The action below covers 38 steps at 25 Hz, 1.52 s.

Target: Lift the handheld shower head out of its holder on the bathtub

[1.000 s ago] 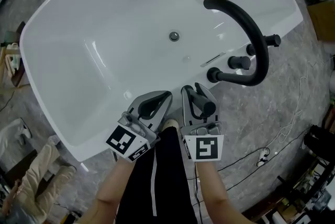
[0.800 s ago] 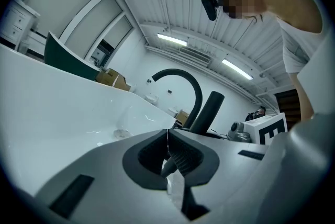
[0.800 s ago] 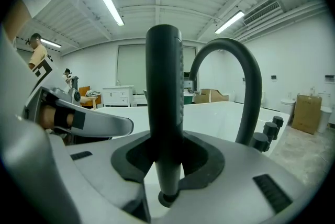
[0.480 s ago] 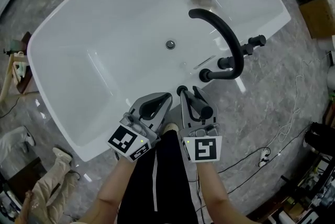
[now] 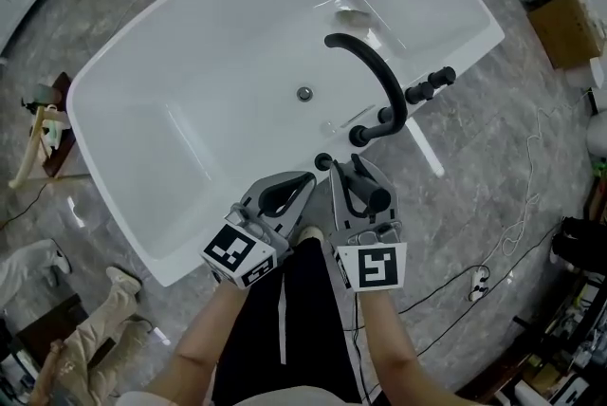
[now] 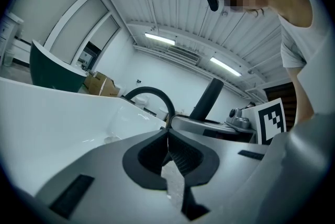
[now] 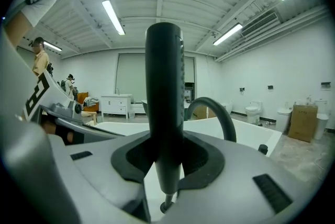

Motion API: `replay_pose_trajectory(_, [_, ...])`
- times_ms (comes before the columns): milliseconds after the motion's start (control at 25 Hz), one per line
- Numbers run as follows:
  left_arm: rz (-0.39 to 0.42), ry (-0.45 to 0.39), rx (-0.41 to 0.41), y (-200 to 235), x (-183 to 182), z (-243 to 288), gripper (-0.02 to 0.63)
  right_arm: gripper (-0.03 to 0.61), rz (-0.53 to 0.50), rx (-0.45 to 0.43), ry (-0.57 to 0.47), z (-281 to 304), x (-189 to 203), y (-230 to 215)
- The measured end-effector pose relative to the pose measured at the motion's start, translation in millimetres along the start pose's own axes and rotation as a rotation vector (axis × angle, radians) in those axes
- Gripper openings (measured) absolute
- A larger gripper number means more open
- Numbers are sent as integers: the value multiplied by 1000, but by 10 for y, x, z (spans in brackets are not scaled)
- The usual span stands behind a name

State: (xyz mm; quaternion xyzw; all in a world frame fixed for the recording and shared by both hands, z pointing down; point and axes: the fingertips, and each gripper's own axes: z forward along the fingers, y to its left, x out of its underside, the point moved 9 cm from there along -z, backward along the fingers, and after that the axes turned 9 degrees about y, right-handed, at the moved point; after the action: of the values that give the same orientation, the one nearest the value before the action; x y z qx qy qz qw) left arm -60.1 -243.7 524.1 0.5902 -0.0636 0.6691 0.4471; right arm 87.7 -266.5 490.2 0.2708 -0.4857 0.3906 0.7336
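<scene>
The black handheld shower head (image 7: 164,108) stands upright between the jaws of my right gripper (image 7: 167,136), which is shut on its handle; a thin hose end hangs below it. In the head view that gripper (image 5: 353,175) holds the shower head (image 5: 366,193) just in front of the white bathtub (image 5: 190,72), near the small black holder (image 5: 323,162) on the rim. My left gripper (image 5: 302,186) hangs beside it, shut and empty. Its fingertips meet in the left gripper view (image 6: 168,133).
A black arched faucet spout (image 5: 375,77) and its knobs (image 5: 429,82) stand on the tub's right rim. On the grey floor lie cables (image 5: 479,281), a cardboard box (image 5: 561,25) and a wooden stool (image 5: 43,143). Another person's legs (image 5: 95,319) show at lower left.
Both grippers have risen, the right one carrying the shower head up. The tub and faucet look smaller and farther below, and the holder on the rim has come into sight.
</scene>
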Motion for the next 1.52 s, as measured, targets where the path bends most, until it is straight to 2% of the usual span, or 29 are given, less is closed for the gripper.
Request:
replay_pose_trajectory(280, [29,-12,20,-257,-333,-153,12,118,8,22,-62,-377,-432,-37])
replay_pose_trajectory(520, [70,20,48,-563,-597,-226,11,118,-6,23,-80,-748,-750,-75])
replay_pose_trajectory(840, [121,55,111,-913,-811,-354,12,118,-17,33,-109,-1191,-1066,-23])
replay_pose_trajectory(1040, [143,40,160,-1134,-992,-352,12,118,-25,72,-125,-1566,-1226,-89])
replay_pose_trajectory(1200, [181,44,221,-1329,-1125,-292,11,118,0,117,-164,-1908,-1348,-162])
replay_pose_trajectory(1520, [273,91,418,-1796,-1210,-35,12,118,56,274,-228,-2625,-1397,-275])
